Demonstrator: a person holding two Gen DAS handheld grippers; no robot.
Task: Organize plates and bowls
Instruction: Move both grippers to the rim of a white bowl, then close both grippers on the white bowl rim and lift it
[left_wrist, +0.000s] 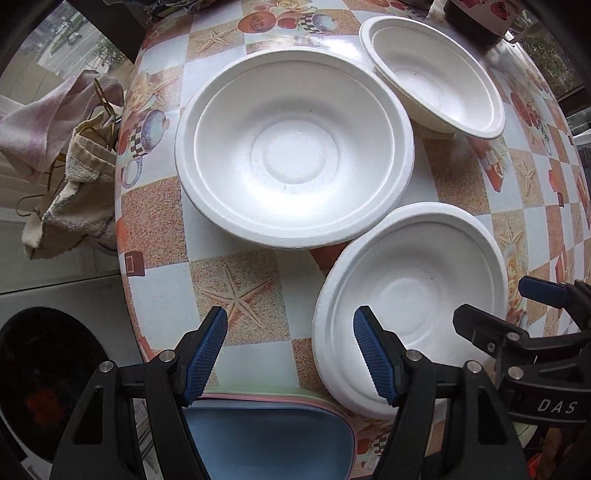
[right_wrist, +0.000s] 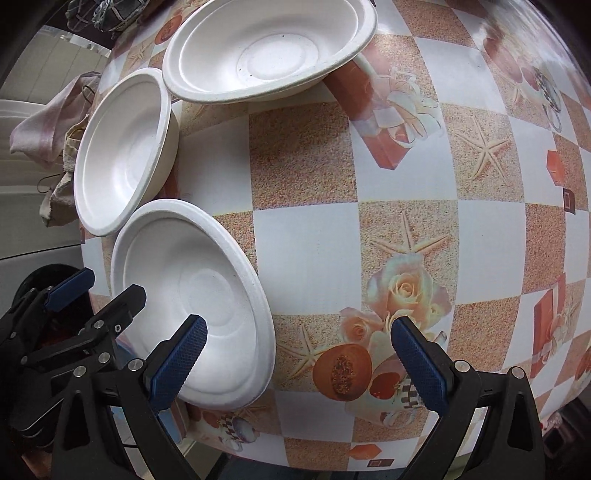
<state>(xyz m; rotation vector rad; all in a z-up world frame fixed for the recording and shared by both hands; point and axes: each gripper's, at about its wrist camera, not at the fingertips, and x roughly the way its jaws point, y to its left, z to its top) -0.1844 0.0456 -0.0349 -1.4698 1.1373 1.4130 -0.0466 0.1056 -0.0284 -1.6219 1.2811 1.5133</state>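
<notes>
Three bowls: white foam, all on the patterned tabletop (left_wrist: 240, 295), none stacked yet.
Left wrist view, bowls: I see the big bowl (left_wrist: 293, 147) in the middle, the far bowl (left_wrist: 439, 74) tilted with its rim leaning on the big one's edge, and the near bowl (left_wrist: 410, 299) closest to me.
Left wrist view, left gripper (left_wrist: 290, 354): spread and empty; its right pad hangs over the near bowl's left rim, its left pad over bare tabletop.
Left wrist view, surroundings: rags (left_wrist: 66, 155) hang beyond the table edge, well clear of the bowls.
Right wrist view, right gripper (right_wrist: 299, 363): spread, pinching nothing; its left pad sits above the near bowl (right_wrist: 192, 295), its right pad over the rose print.
Right wrist view, neighbours: the left gripper shows at lower left, just beside the same bowl.
Step in hand, my judgement: I am lining up on the near bowl's rim.
Doing it well: I would straddle the rim wall with one pad inside and one outside, squeeze gently since foam dents, lift level, and keep both grippers from crowding one bowl.
</notes>
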